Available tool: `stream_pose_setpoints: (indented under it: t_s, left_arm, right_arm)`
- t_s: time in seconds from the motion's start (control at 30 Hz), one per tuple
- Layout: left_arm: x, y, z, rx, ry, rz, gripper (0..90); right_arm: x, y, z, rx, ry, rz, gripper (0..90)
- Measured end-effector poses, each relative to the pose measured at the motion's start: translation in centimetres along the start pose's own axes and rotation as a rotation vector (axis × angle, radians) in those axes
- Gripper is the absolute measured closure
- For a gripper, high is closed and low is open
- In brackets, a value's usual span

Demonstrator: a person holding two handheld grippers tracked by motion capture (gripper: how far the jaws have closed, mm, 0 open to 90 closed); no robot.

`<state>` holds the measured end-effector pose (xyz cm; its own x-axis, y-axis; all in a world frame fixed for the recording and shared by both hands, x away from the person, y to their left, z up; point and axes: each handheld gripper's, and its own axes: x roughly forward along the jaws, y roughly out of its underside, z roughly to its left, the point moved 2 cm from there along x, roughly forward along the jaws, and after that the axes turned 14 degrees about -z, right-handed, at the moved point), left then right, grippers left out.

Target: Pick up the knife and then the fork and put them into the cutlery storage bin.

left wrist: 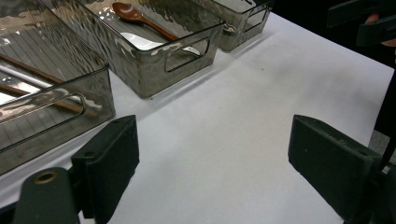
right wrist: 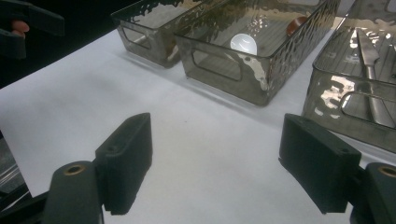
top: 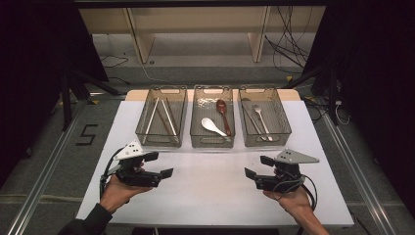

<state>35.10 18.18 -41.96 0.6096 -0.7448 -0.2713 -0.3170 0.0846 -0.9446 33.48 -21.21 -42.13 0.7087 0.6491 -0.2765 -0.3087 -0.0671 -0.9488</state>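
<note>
Three smoky clear bins stand in a row at the back of the white table [top: 215,186]. Chopsticks [top: 157,116] lie in the left bin [top: 160,139]. The middle bin [top: 212,142] holds a brown spoon [top: 222,110] and a white spoon [top: 212,126]. A metal fork and knife [top: 259,120] lie in the right bin [top: 266,141]. My left gripper [top: 160,165] hovers open over the front left of the table, nothing between its jaws. At the front right, my right gripper [top: 258,166] is open and empty too, and the two point toward each other.
In the left gripper view, the open left gripper [left wrist: 215,158] faces bare table, with the chopstick bin [left wrist: 56,116] and spoon bin [left wrist: 187,49] close by. In the right gripper view, the right gripper [right wrist: 217,158] faces the spoon bin [right wrist: 219,65] and cutlery bin [right wrist: 345,105]. Cables lie on the floor beyond the table.
</note>
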Motion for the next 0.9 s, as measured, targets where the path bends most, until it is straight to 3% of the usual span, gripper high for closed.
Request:
stream_pose_setpoints:
  t_s: [0.9]
  left_arm:
    - [-0.23, 0.28, -0.15, -0.004, 0.002, 0.000, 15.8]
  right_arm:
    - [-0.39, 0.61, 0.21, -0.004, 0.000, 0.013, 24.8]
